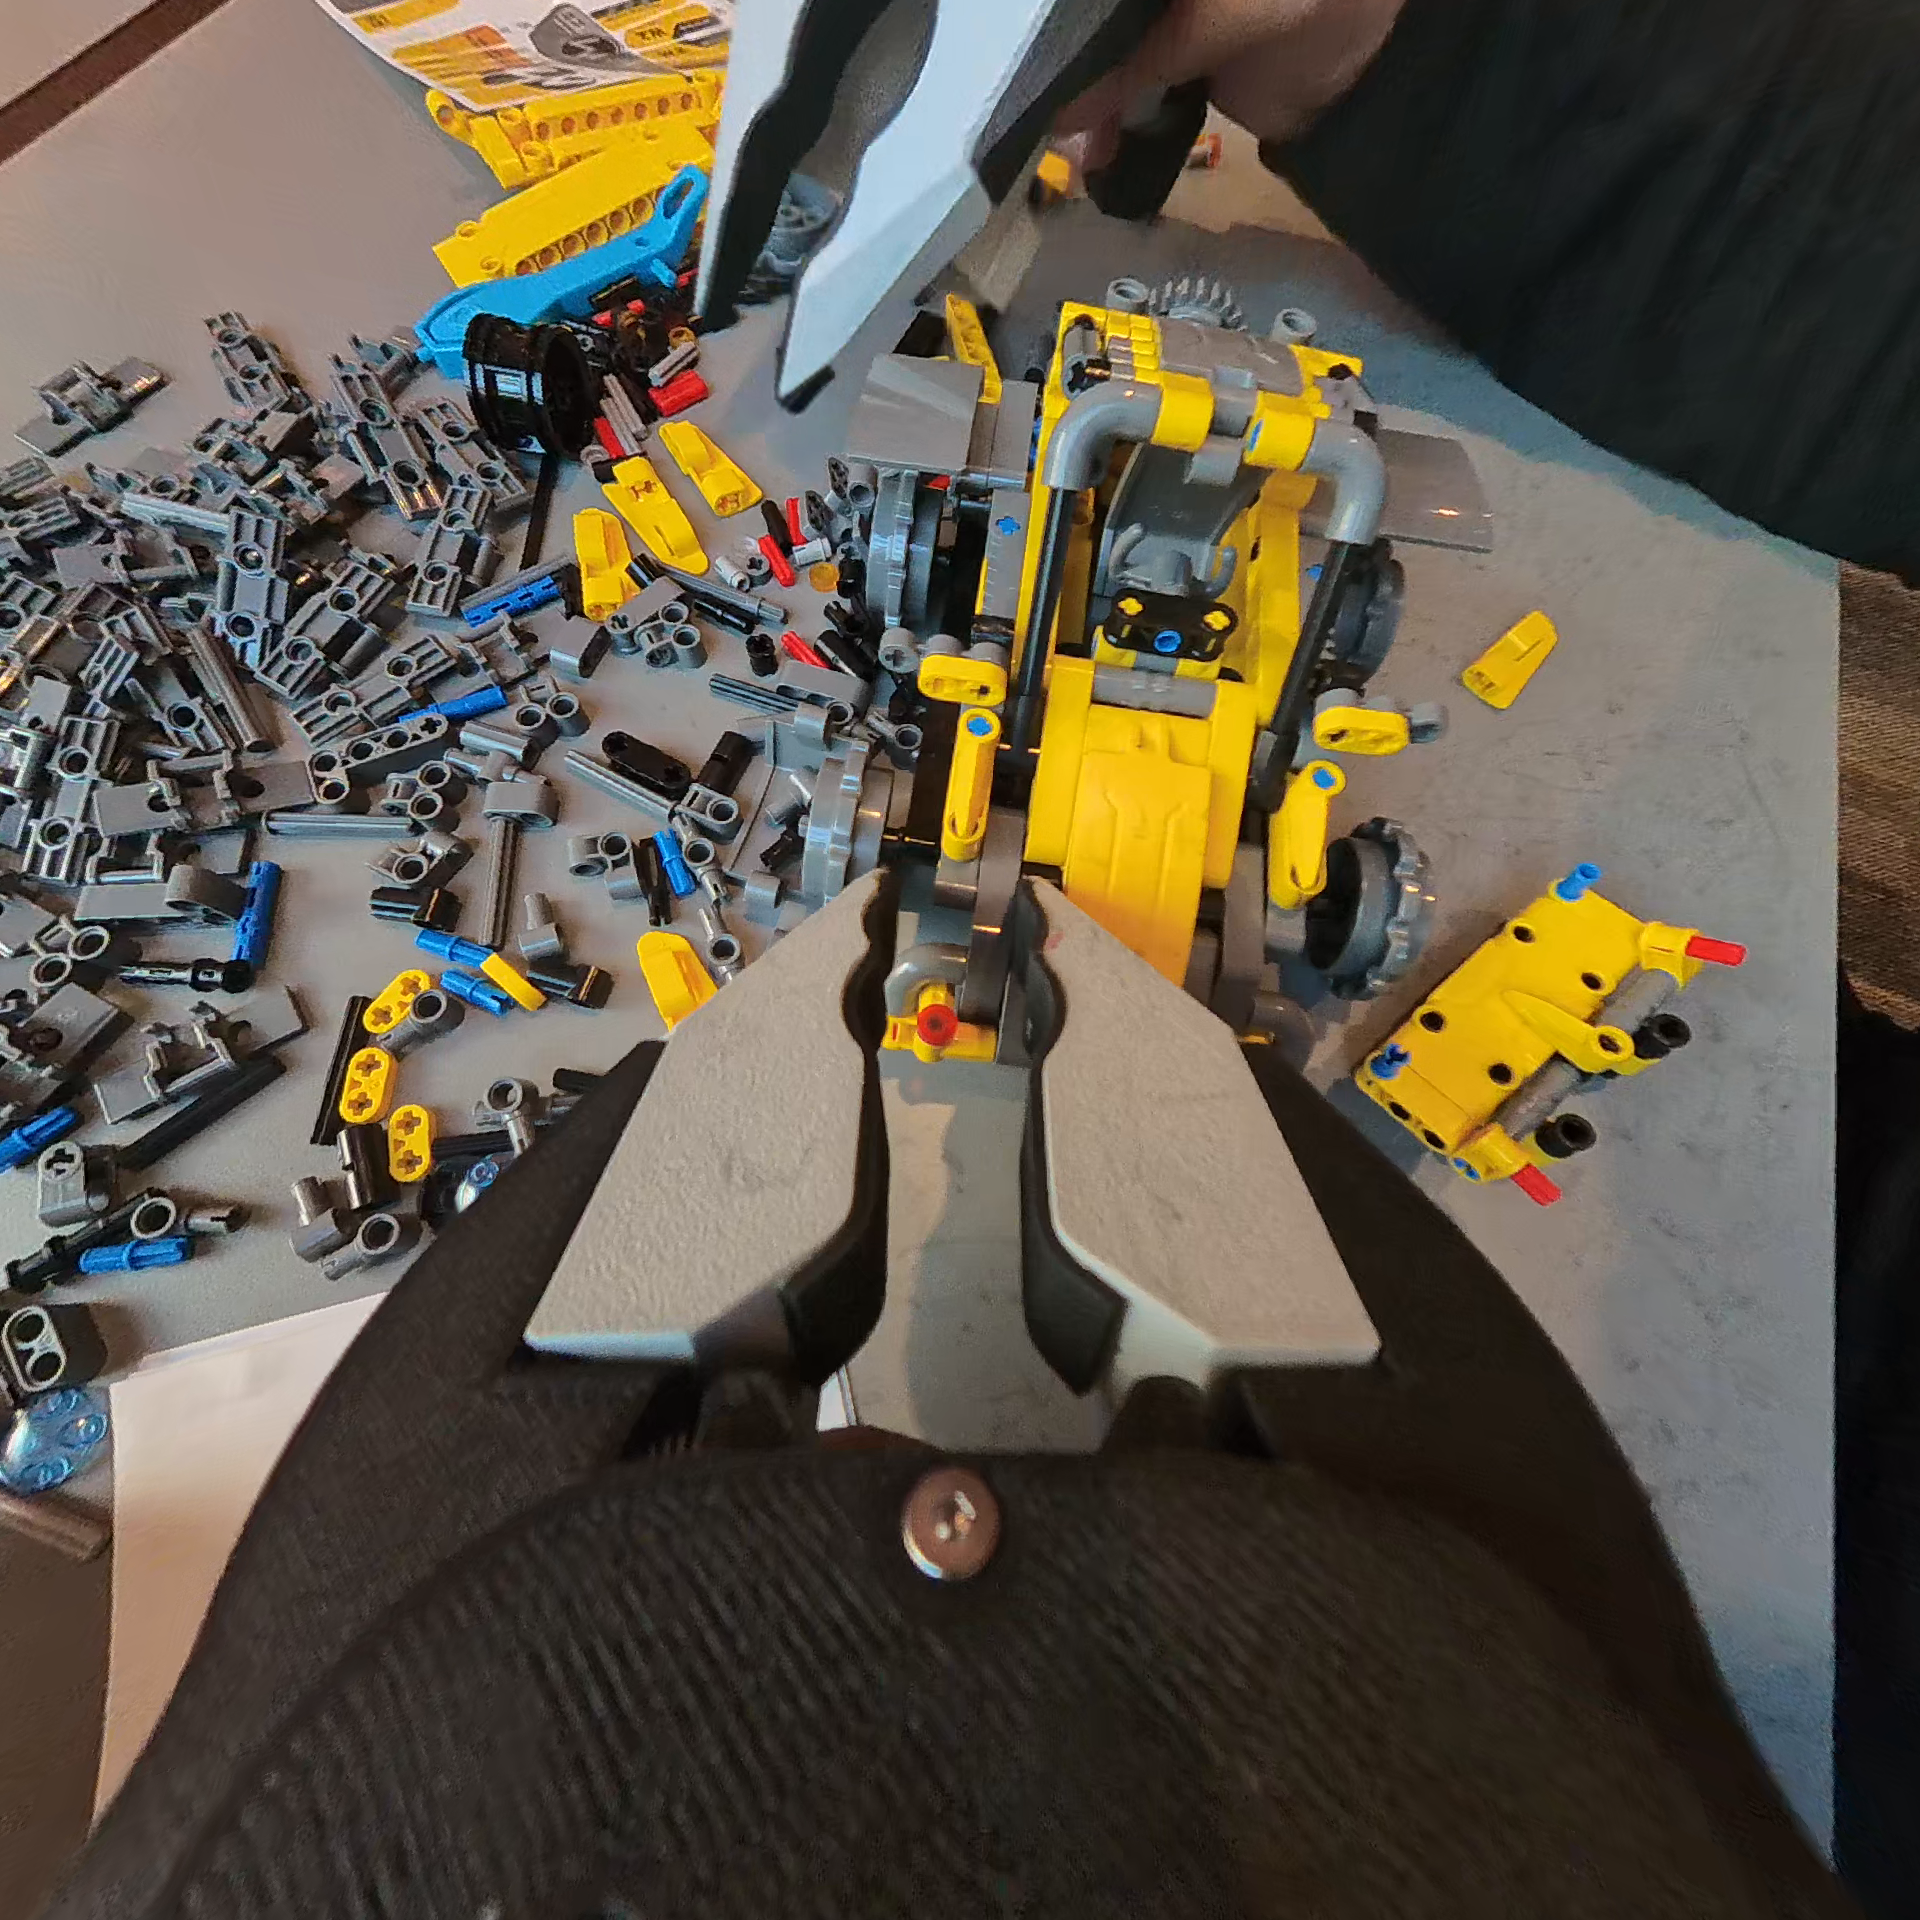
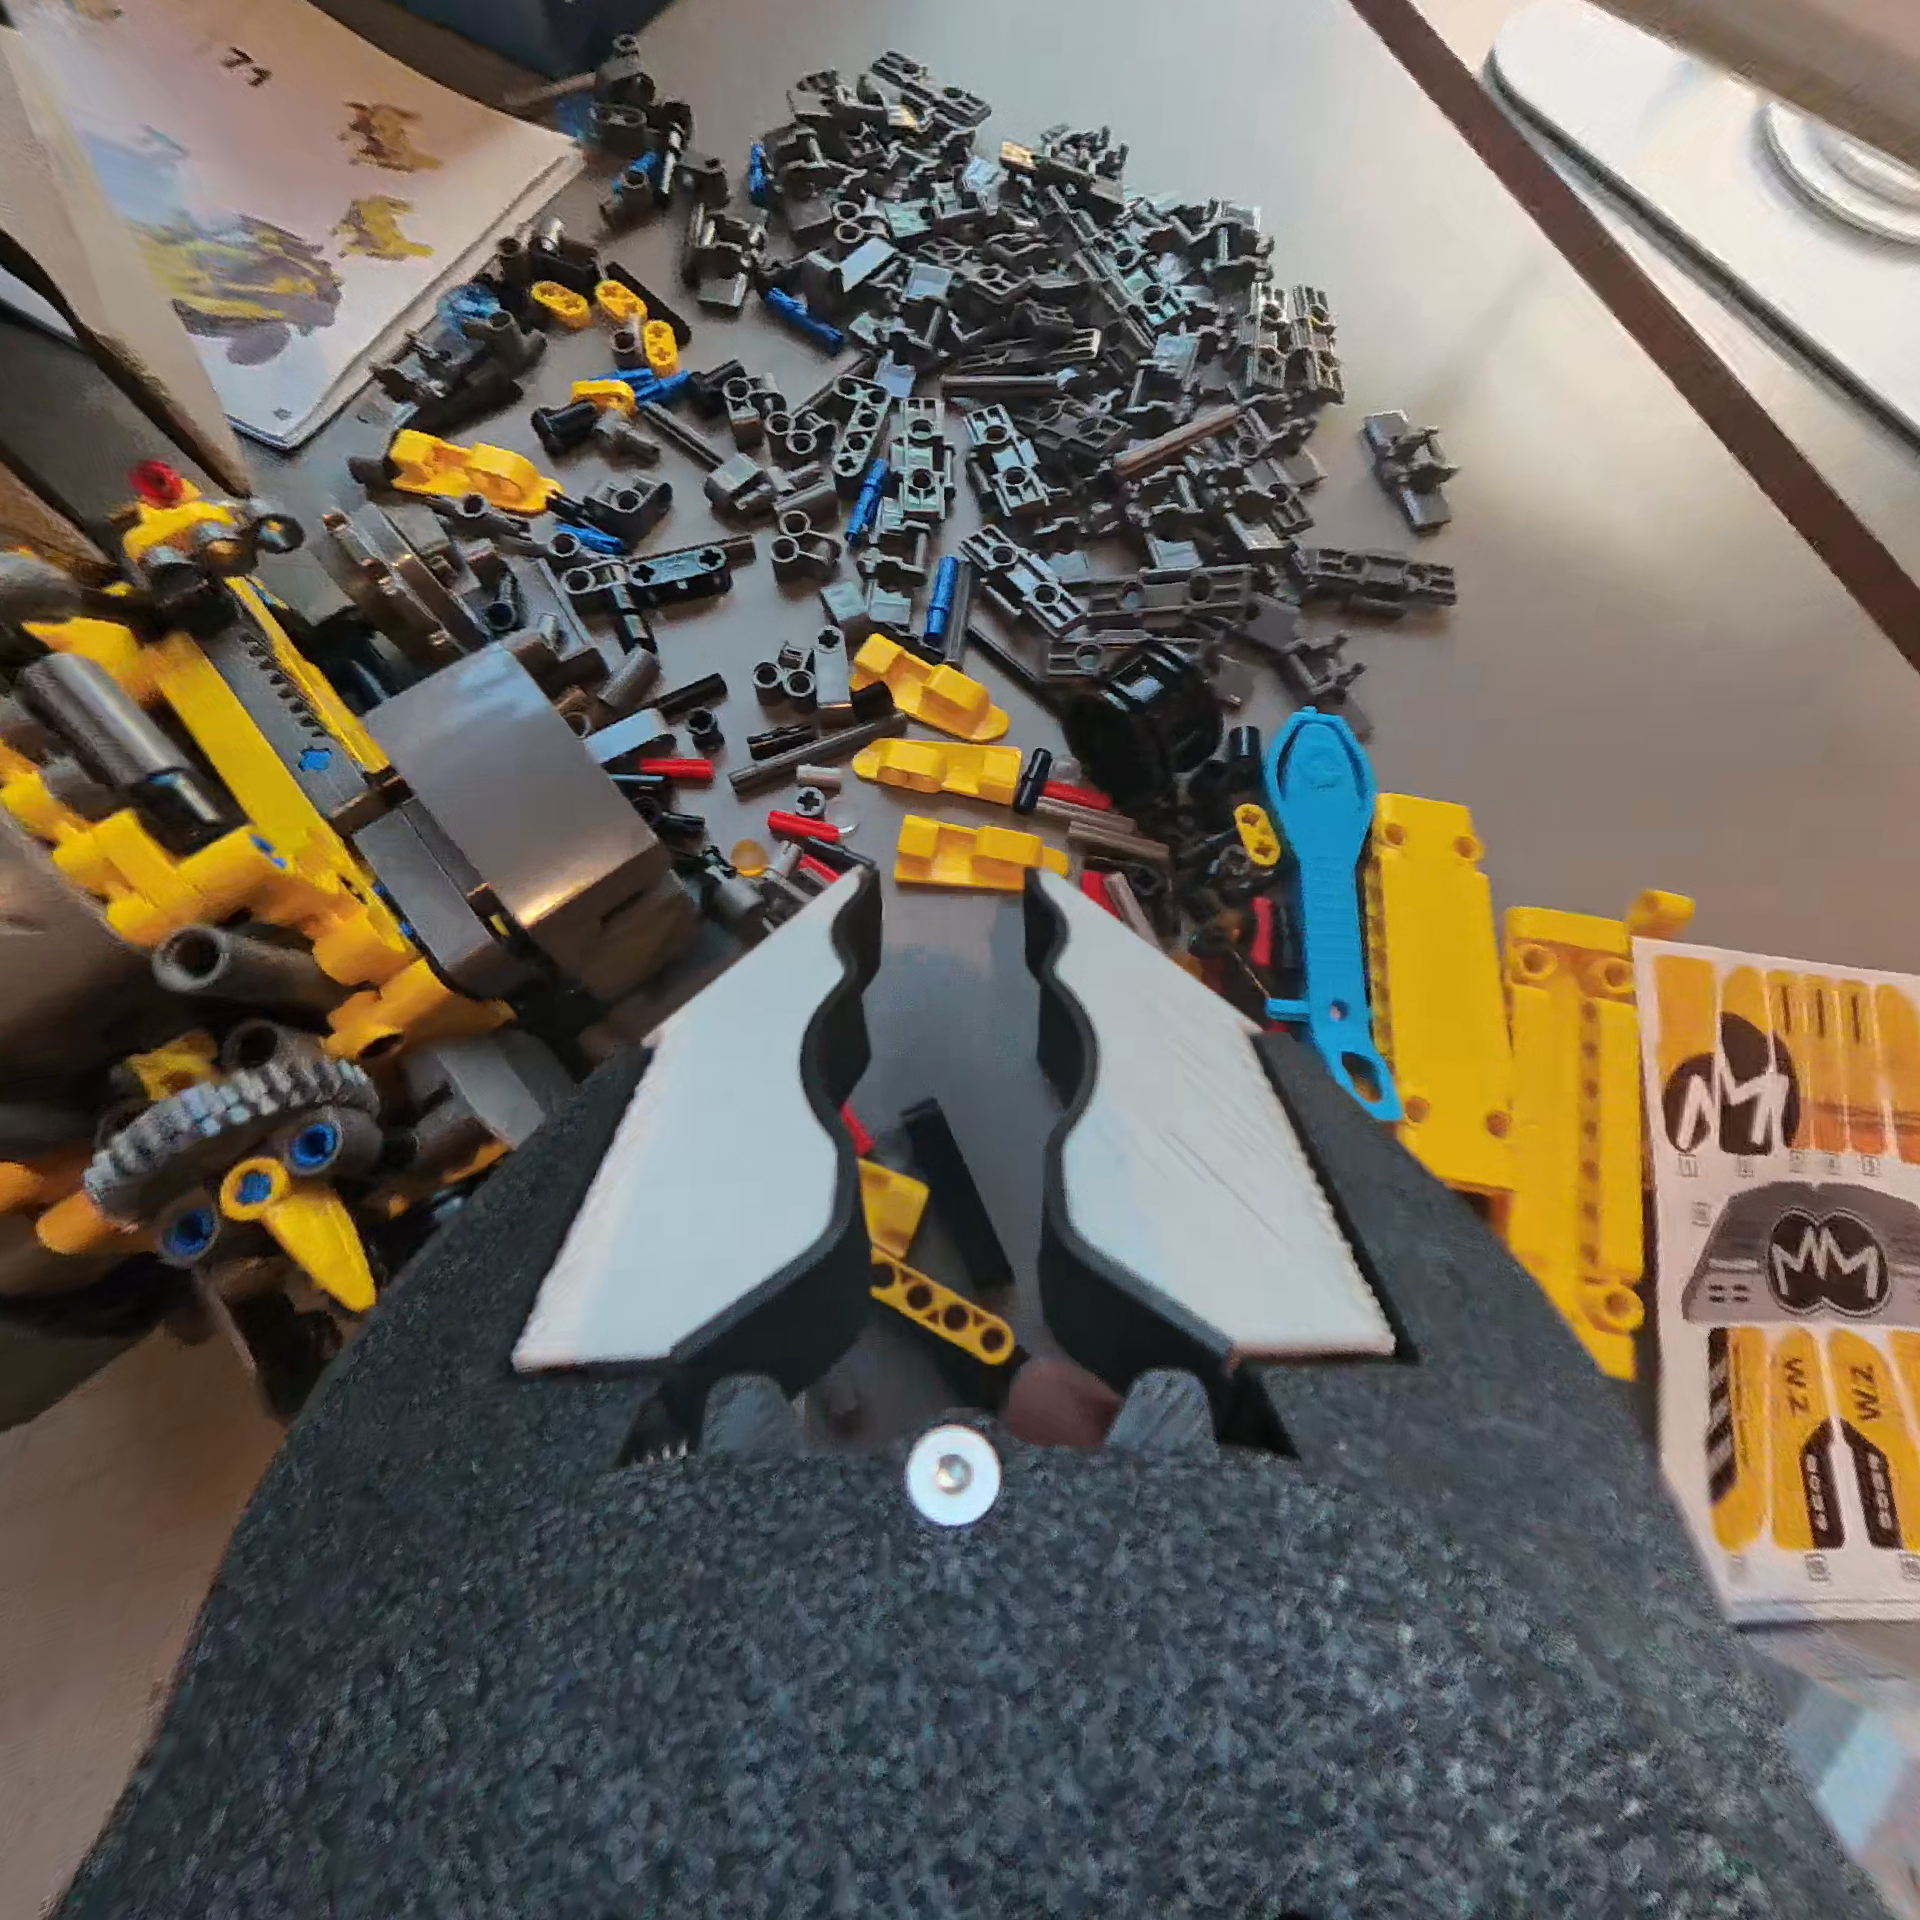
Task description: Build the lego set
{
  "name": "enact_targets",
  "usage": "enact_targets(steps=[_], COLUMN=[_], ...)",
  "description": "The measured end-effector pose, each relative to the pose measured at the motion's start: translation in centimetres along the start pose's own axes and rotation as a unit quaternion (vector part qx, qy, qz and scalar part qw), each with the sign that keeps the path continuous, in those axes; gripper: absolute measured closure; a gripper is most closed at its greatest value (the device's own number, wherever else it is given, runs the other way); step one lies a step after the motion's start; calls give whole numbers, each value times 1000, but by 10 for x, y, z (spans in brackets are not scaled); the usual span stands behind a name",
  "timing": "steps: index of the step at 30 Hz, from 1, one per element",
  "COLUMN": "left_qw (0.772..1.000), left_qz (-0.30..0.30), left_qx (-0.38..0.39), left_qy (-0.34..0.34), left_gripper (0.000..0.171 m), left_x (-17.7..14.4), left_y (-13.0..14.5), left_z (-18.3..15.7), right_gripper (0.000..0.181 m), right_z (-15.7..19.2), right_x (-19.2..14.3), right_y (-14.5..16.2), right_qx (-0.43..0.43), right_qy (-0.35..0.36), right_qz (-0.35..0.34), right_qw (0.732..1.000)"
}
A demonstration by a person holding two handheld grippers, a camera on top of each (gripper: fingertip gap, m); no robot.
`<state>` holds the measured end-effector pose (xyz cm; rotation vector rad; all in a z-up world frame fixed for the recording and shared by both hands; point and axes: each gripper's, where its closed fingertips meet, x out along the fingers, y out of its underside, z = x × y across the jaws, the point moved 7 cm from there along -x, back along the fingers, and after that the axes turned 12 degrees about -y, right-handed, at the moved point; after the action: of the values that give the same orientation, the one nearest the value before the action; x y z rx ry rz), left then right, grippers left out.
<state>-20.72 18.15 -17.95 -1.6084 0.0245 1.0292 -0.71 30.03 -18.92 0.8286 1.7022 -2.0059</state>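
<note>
A half-built yellow and grey brick vehicle model (image 1: 1143,727) stands on the grey table (image 1: 1558,1455). My left gripper (image 1: 951,904) is shut on a dark grey part at the model's near end, beside a small red pin. My right gripper (image 2: 951,894) is open and empty, hovering over loose small parts next to the model (image 2: 208,748). It also shows in the left wrist view (image 1: 758,353), above the model's far left corner, held by a hand in a dark sleeve. Yellow wedge pieces (image 2: 966,852) lie just past its fingertips.
A big pile of loose grey, black, blue and yellow parts (image 1: 208,623) covers the table left of the model. A small yellow sub-assembly (image 1: 1527,1029) lies to its right. A blue separator tool (image 2: 1320,894), yellow panels (image 2: 1455,987), a sticker sheet (image 2: 1787,1247) and an instruction booklet (image 2: 291,208) lie around. The grippers' ends are close to 15 centimeters from one another.
</note>
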Motion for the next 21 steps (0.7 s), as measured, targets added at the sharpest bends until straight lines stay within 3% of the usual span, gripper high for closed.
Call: enact_targets(steps=[3,9,21], left_qw=[1000,1000,1000], left_qz=[-1,-3,-7], left_qx=[4,0,-2], left_qy=[-4,-3,2], left_gripper=[152,151,154], left_x=[0,1,2], left_y=[0,0,-1], left_z=[0,0,-2], right_gripper=[157,146,152], right_z=[-3,-6,-10], right_x=[12,24,28], right_y=[-1,-5,1], right_qx=[5,67,41], right_qy=[22,-10,26], right_qz=[19,10,56], right_qw=[1000,998,997])
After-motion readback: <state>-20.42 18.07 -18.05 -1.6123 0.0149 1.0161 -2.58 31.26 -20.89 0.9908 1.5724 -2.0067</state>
